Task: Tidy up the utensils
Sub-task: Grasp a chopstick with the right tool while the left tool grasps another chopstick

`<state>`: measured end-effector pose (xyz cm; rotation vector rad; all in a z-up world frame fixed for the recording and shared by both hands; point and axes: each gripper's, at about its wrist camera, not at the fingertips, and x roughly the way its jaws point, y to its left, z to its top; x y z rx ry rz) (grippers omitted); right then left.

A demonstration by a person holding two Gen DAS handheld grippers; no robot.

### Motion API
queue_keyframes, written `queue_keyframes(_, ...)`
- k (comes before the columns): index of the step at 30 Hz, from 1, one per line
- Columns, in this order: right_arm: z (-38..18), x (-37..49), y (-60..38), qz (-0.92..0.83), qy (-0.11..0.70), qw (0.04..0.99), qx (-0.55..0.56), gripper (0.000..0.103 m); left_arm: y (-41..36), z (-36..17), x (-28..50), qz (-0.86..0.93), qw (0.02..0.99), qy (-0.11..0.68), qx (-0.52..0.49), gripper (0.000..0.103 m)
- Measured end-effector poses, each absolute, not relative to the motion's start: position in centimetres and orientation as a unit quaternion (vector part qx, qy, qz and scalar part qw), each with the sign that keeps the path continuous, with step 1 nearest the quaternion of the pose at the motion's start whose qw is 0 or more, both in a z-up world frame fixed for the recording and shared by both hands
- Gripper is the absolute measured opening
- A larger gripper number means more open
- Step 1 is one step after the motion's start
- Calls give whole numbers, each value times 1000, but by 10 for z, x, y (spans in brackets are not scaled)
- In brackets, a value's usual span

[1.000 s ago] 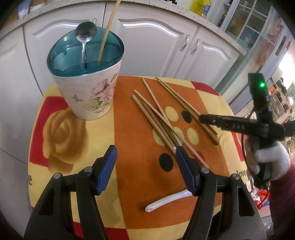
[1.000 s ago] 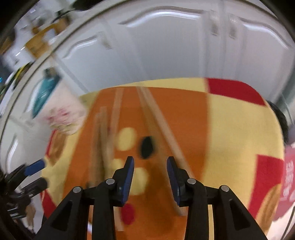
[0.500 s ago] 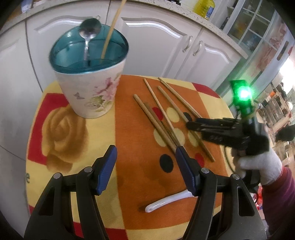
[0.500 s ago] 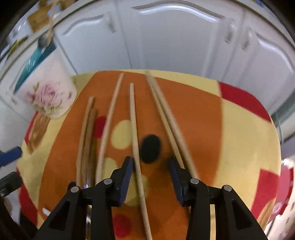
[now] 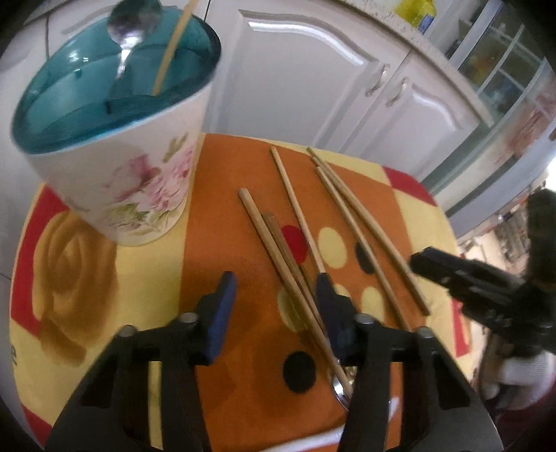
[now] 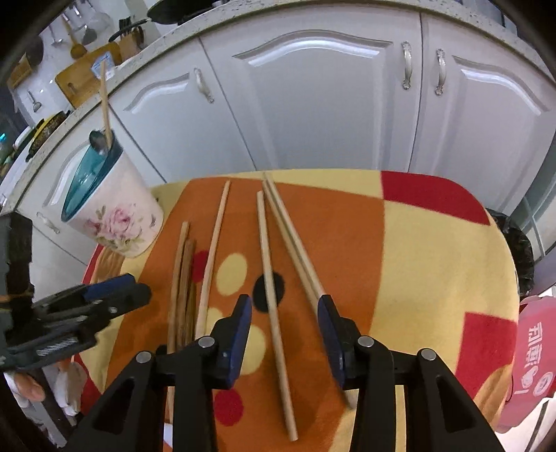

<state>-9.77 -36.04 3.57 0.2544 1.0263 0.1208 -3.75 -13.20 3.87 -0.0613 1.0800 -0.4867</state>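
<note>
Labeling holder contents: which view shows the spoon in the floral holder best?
Left wrist view: the spoon stands close and large, its bowl above the holder's teal insert. Right wrist view shows it small and distant beside a chopstick.

We saw warm indoor light with glare streaks on the white cabinet doors [image 6: 312, 104]. Fisheye bending curved the countertop [image 6: 173, 31], and the corners went black. The left wrist view was softly blurred; the right wrist view stayed sharper, with faint shadows on the cloth [image 6: 434, 260].
</note>
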Motion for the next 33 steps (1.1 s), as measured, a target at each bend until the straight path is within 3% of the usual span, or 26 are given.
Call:
queue_keyframes(2, 34, -93, -358, 54, 489, 861, 127, 37, -137, 32, -31, -209, 834, 510, -17, 20)
queue_keyframes(13, 29, -96, -357, 60, 493, 857, 134, 37, -146, 17, -15, -204, 825, 525, -44, 20)
queue_keyframes(15, 31, -95, -357, 56, 492, 858, 135, 37, -144, 17, -16, -197, 828, 524, -37, 13)
queue_keyframes(24, 26, -86, -344, 87, 501, 852, 127, 37, -119, 20, -27, -184, 832, 522, -32, 9)
queue_keyframes(31, 8, -38, -320, 99, 518, 844, 96, 27, -113, 19, -29, -186, 829, 526, -42, 8)
queue_keyframes(33, -4, -28, -316, 83, 536, 837, 79, 11, -111, 19, -28, -185, 827, 528, -51, 8)
